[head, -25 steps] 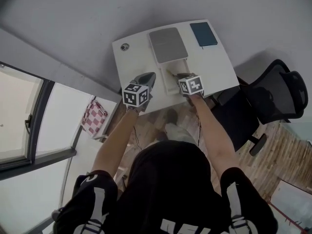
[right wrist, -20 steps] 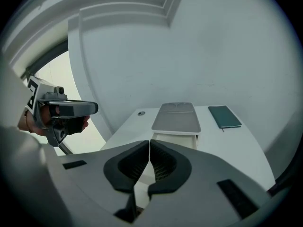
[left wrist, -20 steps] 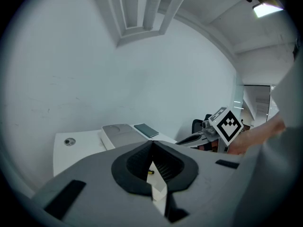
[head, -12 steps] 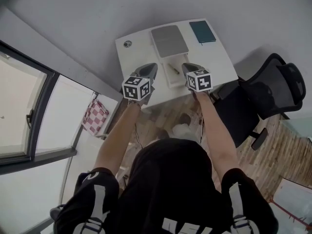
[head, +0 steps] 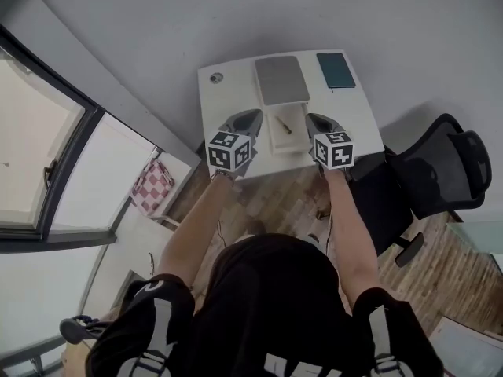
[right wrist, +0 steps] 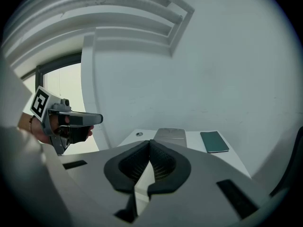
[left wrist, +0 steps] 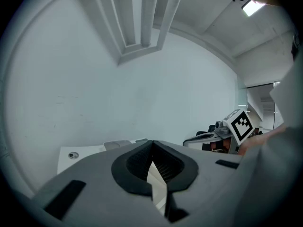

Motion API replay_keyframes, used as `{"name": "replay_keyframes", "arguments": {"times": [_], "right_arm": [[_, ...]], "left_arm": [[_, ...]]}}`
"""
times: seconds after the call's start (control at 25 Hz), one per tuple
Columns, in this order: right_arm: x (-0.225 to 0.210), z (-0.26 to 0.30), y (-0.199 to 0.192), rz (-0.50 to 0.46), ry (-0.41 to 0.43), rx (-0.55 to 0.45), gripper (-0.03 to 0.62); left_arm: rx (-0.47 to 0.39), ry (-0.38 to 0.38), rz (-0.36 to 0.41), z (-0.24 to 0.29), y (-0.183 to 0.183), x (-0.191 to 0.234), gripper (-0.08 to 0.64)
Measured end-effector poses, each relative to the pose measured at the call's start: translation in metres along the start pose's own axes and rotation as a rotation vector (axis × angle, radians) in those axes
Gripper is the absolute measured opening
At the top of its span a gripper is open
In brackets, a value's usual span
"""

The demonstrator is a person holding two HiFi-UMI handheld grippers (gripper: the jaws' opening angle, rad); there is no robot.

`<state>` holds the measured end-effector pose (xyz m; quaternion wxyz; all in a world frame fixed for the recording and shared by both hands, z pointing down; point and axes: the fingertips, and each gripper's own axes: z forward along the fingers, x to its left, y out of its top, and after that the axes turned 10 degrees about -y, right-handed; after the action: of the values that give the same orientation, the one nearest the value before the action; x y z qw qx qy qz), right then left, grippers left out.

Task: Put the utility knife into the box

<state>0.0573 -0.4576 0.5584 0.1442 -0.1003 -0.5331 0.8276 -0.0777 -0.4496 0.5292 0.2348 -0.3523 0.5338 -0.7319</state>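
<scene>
White table point(head: 236, 85) under grey walls carries the open white box with its grey lid point(head: 292, 138); the right gripper point(head: 314, 118) has backed off it, fingers pressed together and empty like the left gripper point(head: 253, 116); the slim brownish utility knife point(head: 283, 124) lies inside, so the task looks done.

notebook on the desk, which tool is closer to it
Right. The right tool is just short of the notebook, on the person's side of it. The left tool is farther away, beyond the white box to the left.
</scene>
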Motion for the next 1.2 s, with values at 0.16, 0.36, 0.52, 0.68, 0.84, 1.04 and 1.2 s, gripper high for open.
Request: {"name": "replay_keyframes", "arguments": {"times": [0.16, 0.36, 0.52, 0.68, 0.84, 1.04, 1.2], "right_arm": [[-0.015, -0.010, 0.007, -0.008, 0.024, -0.014, 0.014], [-0.036, -0.024, 0.014, -0.014, 0.055, -0.041, 0.015], [-0.046, -0.034, 0.018, -0.023, 0.078, -0.060, 0.015], [-0.056, -0.047, 0.018, -0.021, 0.099, -0.072, 0.015], [-0.065, -0.058, 0.016, -0.020, 0.112, -0.080, 0.015], [-0.073, -0.067, 0.015, -0.025, 0.124, -0.083, 0.014], [-0.078, -0.075, 0.013, -0.025, 0.128, -0.088, 0.015]], "left_arm": [[-0.025, 0.037, -0.005, 0.006, 0.007, -0.011, 0.026], [-0.044, 0.079, -0.002, 0.014, 0.010, -0.032, 0.026], [-0.050, 0.110, 0.001, 0.017, 0.010, -0.043, 0.026], [-0.057, 0.133, 0.005, 0.019, 0.009, -0.057, 0.026], [-0.061, 0.144, 0.008, 0.023, 0.009, -0.070, 0.026], [-0.064, 0.156, 0.008, 0.024, 0.007, -0.081, 0.025], [-0.063, 0.150, 0.009, 0.026, 0.006, -0.092, 0.026]]}}
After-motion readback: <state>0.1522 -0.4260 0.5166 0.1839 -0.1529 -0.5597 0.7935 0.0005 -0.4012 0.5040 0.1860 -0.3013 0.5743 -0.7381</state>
